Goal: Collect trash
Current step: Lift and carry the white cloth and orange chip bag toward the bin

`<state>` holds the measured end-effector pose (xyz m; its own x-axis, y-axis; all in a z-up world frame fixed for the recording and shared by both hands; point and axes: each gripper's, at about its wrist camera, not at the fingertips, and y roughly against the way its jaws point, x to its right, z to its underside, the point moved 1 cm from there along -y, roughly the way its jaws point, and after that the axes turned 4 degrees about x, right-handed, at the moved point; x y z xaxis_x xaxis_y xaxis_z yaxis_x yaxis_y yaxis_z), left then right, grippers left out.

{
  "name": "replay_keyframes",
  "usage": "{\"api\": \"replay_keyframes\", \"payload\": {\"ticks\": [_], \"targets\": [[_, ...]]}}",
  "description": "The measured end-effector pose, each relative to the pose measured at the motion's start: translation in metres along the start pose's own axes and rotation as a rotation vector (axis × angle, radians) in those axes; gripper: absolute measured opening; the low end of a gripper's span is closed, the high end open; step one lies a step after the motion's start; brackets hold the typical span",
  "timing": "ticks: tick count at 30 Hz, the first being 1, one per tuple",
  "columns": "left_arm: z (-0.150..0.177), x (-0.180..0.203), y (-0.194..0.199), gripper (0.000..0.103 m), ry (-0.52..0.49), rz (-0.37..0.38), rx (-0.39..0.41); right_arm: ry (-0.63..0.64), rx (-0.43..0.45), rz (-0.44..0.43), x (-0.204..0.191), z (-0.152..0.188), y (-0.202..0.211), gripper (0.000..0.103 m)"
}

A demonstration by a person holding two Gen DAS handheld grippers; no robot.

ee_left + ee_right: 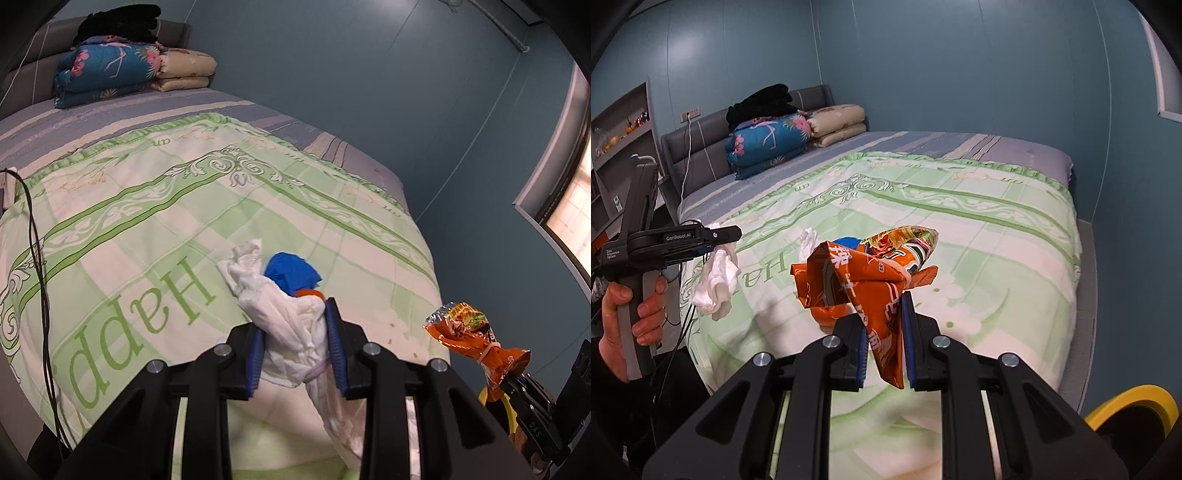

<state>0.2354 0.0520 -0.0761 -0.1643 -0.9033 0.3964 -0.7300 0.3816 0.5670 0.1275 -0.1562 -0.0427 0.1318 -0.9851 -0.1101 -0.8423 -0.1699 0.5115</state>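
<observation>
Low in both frames, each hand-held gripper, left (295, 343) and right (884, 332), grips light, crushable trash mid-body: soft white crumpled tissue (291, 332), slippery orange foil snack wrapper (871, 280).

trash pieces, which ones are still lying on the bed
The blue piece and the white tissue beside it; the tied white wad and orange wrapper are each lifted in a tool.

We read "Happ", large green letters upside down, on the green-and-white quilt (155, 206) toward the near edge of the bed; its last letters run out of view. Small "an" marks sit in the quilt's border. On the left claw (729, 236) we read "GenRobot.AI" along its side and tiny "Data Acquisition System" on its body. The orange snack wrapper (871, 280) carries white Chinese characters, including "辣". The right claw (517, 384) shows "DAS".
</observation>
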Motion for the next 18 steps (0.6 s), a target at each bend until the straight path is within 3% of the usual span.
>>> {"api": "replay_keyframes", "payload": {"ticks": [18], "targets": [[0.010, 0.093, 0.025, 0.029, -0.128, 0.103, 0.023, -0.033, 0.109, 0.085, 0.042, -0.003, 0.078, 0.015]]}}
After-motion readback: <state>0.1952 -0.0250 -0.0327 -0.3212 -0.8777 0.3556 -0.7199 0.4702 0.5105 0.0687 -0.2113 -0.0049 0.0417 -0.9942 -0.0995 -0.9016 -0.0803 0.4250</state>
